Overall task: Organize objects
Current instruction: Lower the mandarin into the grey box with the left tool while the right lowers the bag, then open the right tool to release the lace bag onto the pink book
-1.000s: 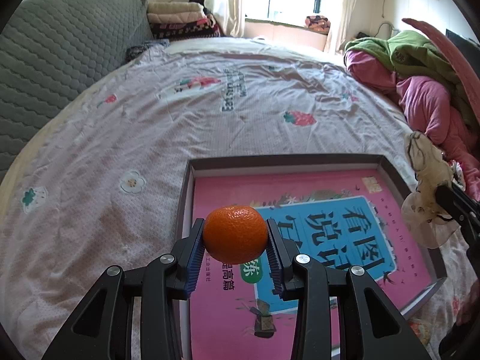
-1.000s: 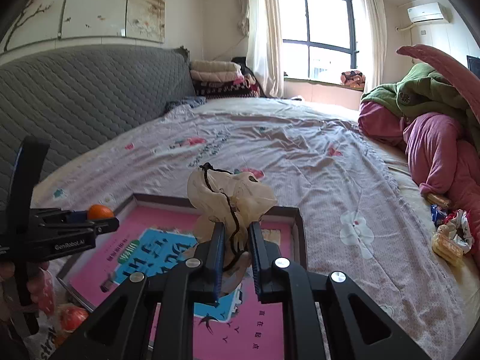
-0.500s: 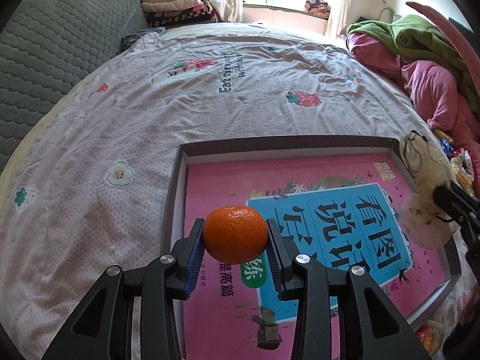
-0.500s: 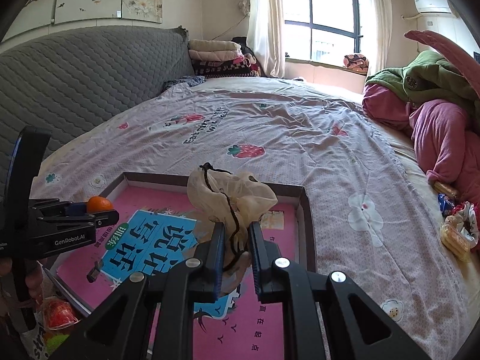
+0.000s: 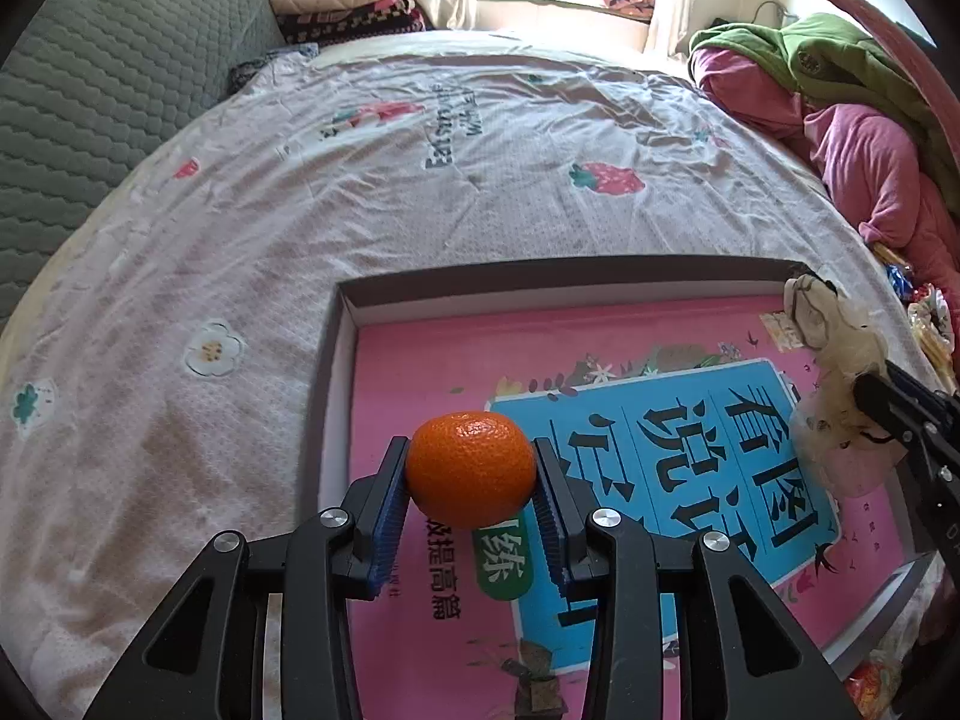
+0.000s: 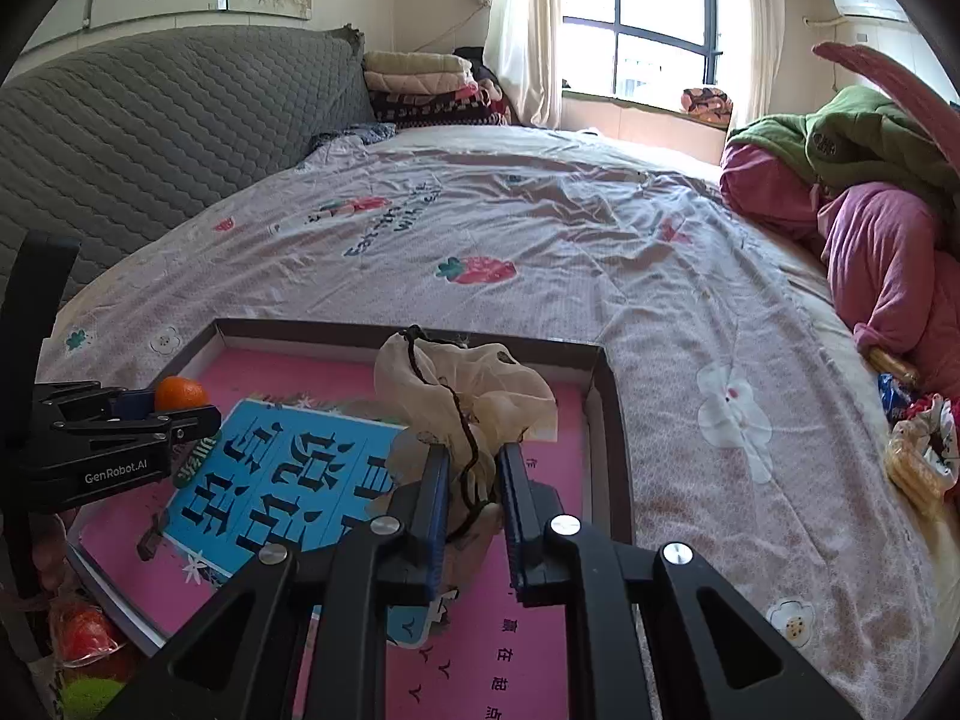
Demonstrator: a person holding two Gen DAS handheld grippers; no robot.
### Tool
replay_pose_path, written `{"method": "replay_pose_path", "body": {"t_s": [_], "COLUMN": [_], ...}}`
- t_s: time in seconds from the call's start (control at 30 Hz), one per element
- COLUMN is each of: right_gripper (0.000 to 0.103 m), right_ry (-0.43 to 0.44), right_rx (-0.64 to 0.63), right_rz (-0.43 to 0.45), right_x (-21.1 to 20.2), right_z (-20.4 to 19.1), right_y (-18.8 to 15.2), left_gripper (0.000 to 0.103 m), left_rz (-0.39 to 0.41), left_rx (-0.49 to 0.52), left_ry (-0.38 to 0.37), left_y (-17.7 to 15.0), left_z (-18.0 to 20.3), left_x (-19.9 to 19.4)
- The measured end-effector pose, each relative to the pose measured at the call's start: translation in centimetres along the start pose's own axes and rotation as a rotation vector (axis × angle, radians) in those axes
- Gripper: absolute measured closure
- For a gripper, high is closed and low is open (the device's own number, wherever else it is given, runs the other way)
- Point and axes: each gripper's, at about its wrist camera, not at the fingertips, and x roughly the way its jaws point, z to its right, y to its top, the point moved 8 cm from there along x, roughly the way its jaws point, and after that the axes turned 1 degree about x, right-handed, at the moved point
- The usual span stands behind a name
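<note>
Left wrist view: The left gripper (image 5: pixel 472 480) grips an orange (image 5: pixel 471 468) between its blue pads, one pad on each side of the fruit. The orange hangs above the near left part of a shallow box (image 5: pixel 540 276) that lies on the bed (image 5: pixel 420 180). The box floor shows a pink and blue print with large characters. At the right edge, the right gripper (image 5: pixel 864 396) reaches in over the box and holds a cream mesh pouch (image 5: pixel 840 348) near the far right corner. A pile of pink and green clothes (image 5: pixel 858 120) lies at the far right. A grey headboard (image 5: pixel 90 90) stands at the left.

Right wrist view: The fingers of the right gripper (image 6: pixel 474 480) are closed on the pouch (image 6: pixel 462 384). They pinch its lower gathered part and its dark drawstring; the upper part bulges above the fingertips. The pouch is above the right half of the box (image 6: pixel 612 408). At the left, the left gripper (image 6: pixel 174 411) holds the orange (image 6: pixel 180 393) above the left part of the box. Snack packets (image 6: pixel 918 450) lie on the bed at the right, apart from the box. A red packet (image 6: pixel 84 636) lies just beside the near left corner of the box.
</note>
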Motion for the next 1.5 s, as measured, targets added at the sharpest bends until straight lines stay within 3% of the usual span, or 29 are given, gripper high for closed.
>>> {"method": "replay_pose_path", "body": {"t_s": [0.5, 0.77, 0.9, 1.1, 1.23, 1.4, 1.5], "right_gripper": [0.080, 0.065, 0.062, 0.054, 0.050, 0.049, 0.048], "right_ry": [-0.007, 0.001, 0.007, 0.023, 0.023, 0.033, 0.036], "right_rx": [0.030, 0.055, 0.057, 0.055, 0.053, 0.067, 0.082], "right_rz": [-0.040, -0.025, -0.020, 0.012, 0.030, 0.041, 0.060], "right_x": [1.1, 0.7, 0.5, -0.3, -0.7, -1.1, -1.6], "right_z": [0.9, 1.1, 1.1, 0.8, 0.7, 0.9, 1.2], "right_y": [-0.8, -0.5, -0.4, 0.2, 0.6, 0.8, 1.1], "left_gripper": [0.062, 0.053, 0.048, 0.043, 0.042, 0.041, 0.041], "left_rz": [-0.021, -0.017, -0.035, -0.047, -0.027, 0.039, 0.054], "left_rx": [0.006, 0.020, 0.034, 0.022, -0.012, -0.019, -0.044], "left_ry": [0.012, 0.026, 0.028, -0.006, -0.034, 0.017, 0.005], "left_y": [-0.4, -0.3, -0.5, -0.5, 0.0, 1.2, 1.7], "left_z": [0.0, 0.0, 0.2, 0.3, 0.1, -0.9, -1.5], "left_x": [0.7, 0.4, 0.6, 0.4, -0.6, -2.7, -3.6]}}
